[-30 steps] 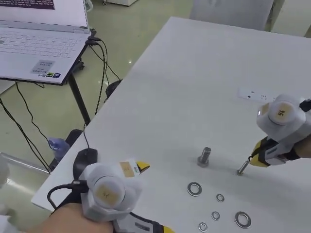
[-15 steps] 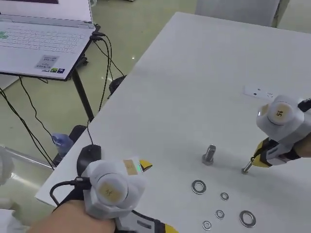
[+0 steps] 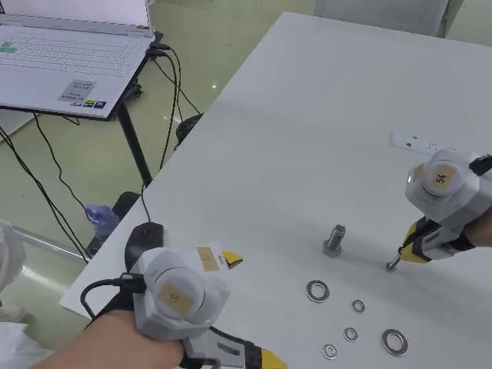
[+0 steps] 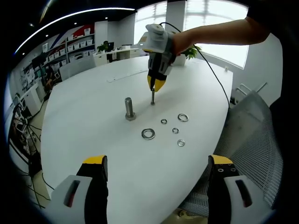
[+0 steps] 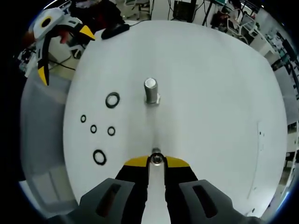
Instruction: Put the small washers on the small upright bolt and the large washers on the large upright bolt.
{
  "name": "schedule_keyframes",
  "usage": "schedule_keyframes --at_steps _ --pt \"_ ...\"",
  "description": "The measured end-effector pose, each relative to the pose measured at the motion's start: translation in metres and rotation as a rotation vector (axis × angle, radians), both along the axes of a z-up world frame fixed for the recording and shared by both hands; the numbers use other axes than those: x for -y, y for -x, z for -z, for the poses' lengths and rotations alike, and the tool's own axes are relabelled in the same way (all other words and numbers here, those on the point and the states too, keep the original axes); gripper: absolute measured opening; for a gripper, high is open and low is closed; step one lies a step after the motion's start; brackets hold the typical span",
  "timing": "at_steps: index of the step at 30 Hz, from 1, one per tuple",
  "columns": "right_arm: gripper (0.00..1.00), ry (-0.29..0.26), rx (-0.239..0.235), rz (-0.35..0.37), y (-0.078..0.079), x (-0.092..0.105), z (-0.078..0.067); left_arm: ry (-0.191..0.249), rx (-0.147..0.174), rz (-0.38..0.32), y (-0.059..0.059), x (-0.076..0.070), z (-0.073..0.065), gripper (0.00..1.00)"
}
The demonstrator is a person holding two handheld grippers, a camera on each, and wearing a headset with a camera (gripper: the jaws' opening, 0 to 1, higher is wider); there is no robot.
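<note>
The white worktop (image 3: 307, 138) spans the head view; lower left, the left claw (image 4: 157, 161) gapes empty; mid-right, the right claw (image 3: 407, 253) pinches the small bolt (image 3: 393, 264), tilted, right of the upright large bolt (image 3: 334, 240); washers (image 3: 317, 290) lie below, between the claws

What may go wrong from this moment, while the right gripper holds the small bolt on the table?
1. The right gripper is shut on the small bolt; if the jaws open before it stands steady, it may topple.
2. The large bolt stands close by, so a wide withdrawal might knock it.
3. The three small washers lie near each other; the open left gripper may push neighbours while picking one.
</note>
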State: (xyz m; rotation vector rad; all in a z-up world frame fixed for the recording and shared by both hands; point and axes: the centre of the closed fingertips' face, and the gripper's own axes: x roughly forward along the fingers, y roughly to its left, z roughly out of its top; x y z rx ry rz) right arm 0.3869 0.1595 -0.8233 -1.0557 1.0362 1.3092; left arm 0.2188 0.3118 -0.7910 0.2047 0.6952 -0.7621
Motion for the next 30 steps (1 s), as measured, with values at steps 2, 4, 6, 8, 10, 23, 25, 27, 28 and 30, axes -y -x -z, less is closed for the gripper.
schedule_keyframes --at_steps 2,4,6,8,10,23,25,27,28,30 --pt "0.12 0.003 0.000 -0.004 0.000 0.000 0.003 0.000 0.001 0.000 0.001 0.000 0.000 0.88" --pt "0.12 0.008 0.002 -0.006 -0.001 0.000 0.005 0.000 0.011 -0.005 0.000 0.001 0.000 0.89" --pt "0.12 0.010 -0.002 -0.008 0.000 0.000 0.007 -0.001 0.013 -0.010 0.000 0.000 0.000 0.89" --pt "0.12 0.013 -0.002 -0.010 0.001 0.000 0.009 0.002 0.014 -0.012 0.000 0.001 -0.001 0.89" --pt "0.12 0.016 -0.002 -0.012 0.001 0.000 0.011 0.001 0.013 -0.010 0.000 0.001 0.000 0.89" --pt "0.13 0.035 -0.011 -0.025 0.004 0.000 0.030 -0.006 -0.012 -0.012 0.005 -0.001 0.007 0.87" --pt "0.13 0.037 -0.011 -0.028 0.004 0.000 0.033 -0.004 -0.017 -0.018 0.005 -0.002 0.007 0.87" --pt "0.13 0.036 -0.014 -0.025 0.004 0.000 0.035 -0.002 -0.016 -0.020 0.005 -0.003 0.007 0.87" --pt "0.13 0.036 -0.014 -0.025 0.004 0.000 0.036 -0.002 -0.017 -0.020 0.005 -0.003 0.007 0.86" --pt "0.13 0.040 -0.022 -0.021 0.005 0.000 0.039 -0.003 -0.019 -0.018 0.006 -0.003 0.008 0.86"
